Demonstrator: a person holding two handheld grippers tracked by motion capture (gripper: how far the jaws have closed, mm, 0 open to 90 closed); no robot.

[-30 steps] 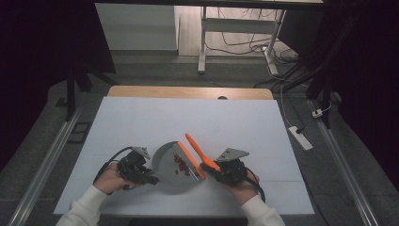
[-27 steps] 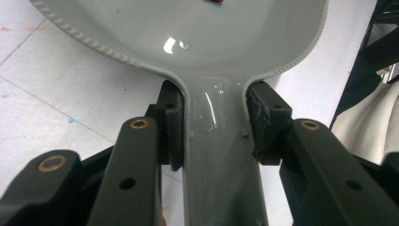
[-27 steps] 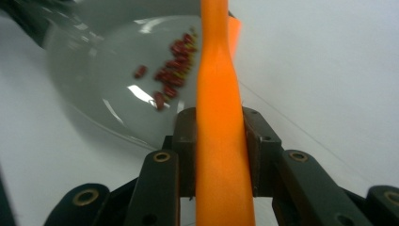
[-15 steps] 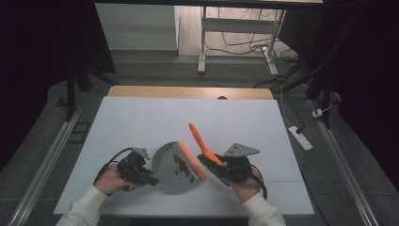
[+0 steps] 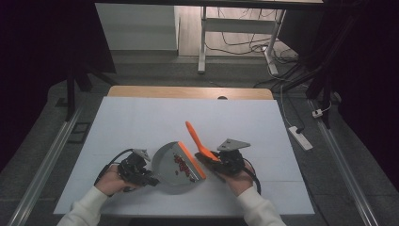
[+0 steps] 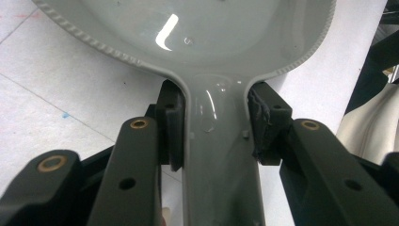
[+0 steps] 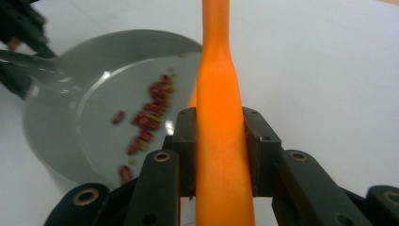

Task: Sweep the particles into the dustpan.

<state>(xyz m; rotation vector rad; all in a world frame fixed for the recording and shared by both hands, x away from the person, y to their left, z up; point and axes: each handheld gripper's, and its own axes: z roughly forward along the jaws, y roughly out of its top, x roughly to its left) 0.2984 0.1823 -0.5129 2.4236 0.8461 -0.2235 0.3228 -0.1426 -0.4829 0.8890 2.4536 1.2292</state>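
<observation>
Since a second ago, orange handle tilts steeper and its tip swings toward the far edge; dustpan and left hand stay put.

Right tool [image 5: 212,159] is clenched on the orange plastic brush handle [image 5: 195,138]. In the right gripper view both pads sit flat against its narrow waist, handle [image 7: 219,108] running straight up between the jaws. Brush head [image 5: 191,160] sits at the open edge of the pan, orange strip along the lip.

Left tool [image 5: 149,178] is clamped on the stem [image 6: 217,155] of the grey round plastic dustpan [image 5: 168,165]. In the left gripper view the pads press both sides of the stem right where it flares into the bowl. Pan lies on the white worktop [image 5: 141,122], near its front edge, between my two hands.

Small red crumbs [image 5: 181,165] lie inside the pan, in a loose line close to the brush edge.

Handling, my read: both parts are light, stiff, glossy plastic, so slippery under the pads. The stem is the right hold on the pan, the waist on the brush. Crumbs are loose and will roll out if the pan tips toward its open side, so I'd keep it level.

Around: white power strip [image 5: 299,137] lies off the right edge of the worktop, on the floor beside it, well apart. Nothing else on the surface obstructs either tool.
</observation>
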